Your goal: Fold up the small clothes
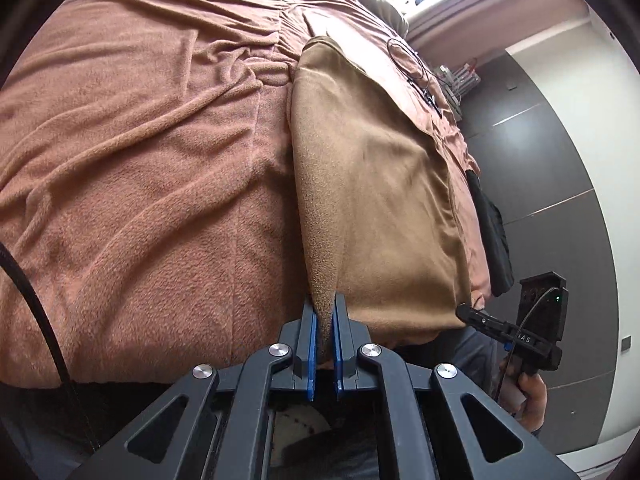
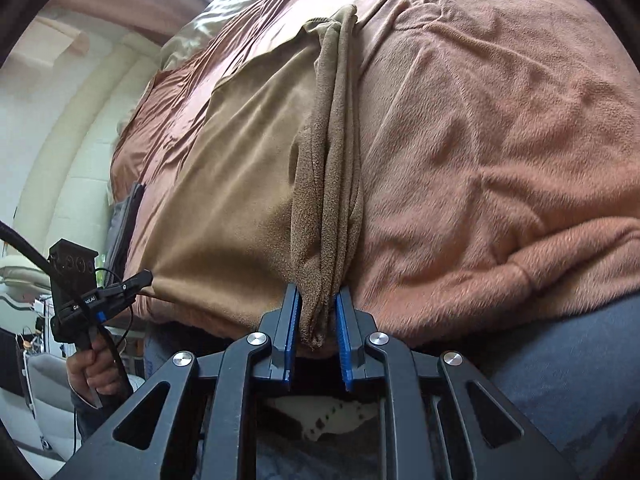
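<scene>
1. Left wrist view: the left tool (image 1: 326,312) is clenched on a thin corner of the tan garment (image 1: 372,184), the fleece pinched to a point between its blue pads (image 1: 313,340).
2. Right wrist view: the right tool (image 2: 318,312) grasps a thicker bunch of the same garment (image 2: 248,184), several layers gathered into a rope-like ridge running up and away from the pads; the jaws stand a little wider because of that bulk.
3. The garment lies on the bed, over a rust-brown blanket (image 1: 140,140), its near edge at the mattress edge closest to the person.
4. Holding both near corners looks like the start of a fold: with the two ends pinned, the near edge can be lifted and carried over the rest of the cloth as one straight line.
5. Only the left view shows the garment's flat, smooth panel, a black item (image 1: 494,236) hanging at the bed's side, a thin cable (image 1: 412,66) lying further up the bed, and the dark floor beyond.
6. Only the right view shows the bunched folds, which suggest that side is less tidy and may need smoothing.
7. Each view catches the opposite tool at its margin, with the person's hand (image 2: 94,372) wrapped round the handle.
</scene>
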Demonstrator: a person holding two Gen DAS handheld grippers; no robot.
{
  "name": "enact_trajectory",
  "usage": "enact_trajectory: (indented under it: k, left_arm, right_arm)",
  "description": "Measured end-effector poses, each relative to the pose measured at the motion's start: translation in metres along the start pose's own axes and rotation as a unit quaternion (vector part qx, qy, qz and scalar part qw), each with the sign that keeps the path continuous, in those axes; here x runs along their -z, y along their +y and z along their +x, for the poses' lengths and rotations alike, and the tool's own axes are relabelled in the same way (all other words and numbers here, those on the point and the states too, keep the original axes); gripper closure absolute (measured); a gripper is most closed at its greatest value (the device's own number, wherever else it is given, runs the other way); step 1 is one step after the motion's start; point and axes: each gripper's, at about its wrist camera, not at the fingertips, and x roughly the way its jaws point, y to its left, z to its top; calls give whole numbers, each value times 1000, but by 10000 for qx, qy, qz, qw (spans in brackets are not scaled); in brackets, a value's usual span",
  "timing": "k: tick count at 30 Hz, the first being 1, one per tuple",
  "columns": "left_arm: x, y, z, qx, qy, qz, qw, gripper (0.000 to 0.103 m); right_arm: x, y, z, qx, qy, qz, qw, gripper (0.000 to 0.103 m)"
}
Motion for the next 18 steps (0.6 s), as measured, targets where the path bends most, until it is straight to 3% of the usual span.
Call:
enact_trajectory:
  k: [7,13,16,18]
  left_arm:
    - [15,10,-14,37,-49,55,10000,96]
    - [4,10,-13,-258,-82,64,9996,92]
    - [-4,15,-20,-319,-212,16,9993,75]
    - [-8,15,-25,-375,-304,91,9988,65]
  right_arm:
    - [12,18,1,-67,135,-278,9995,89]
    - [6,23,3,198,7,-384,9991,87]
    - [-1,24,0,190,-140,-408,9989,73]
    - [-7,24,-5,160,-274,-407,9987,56]
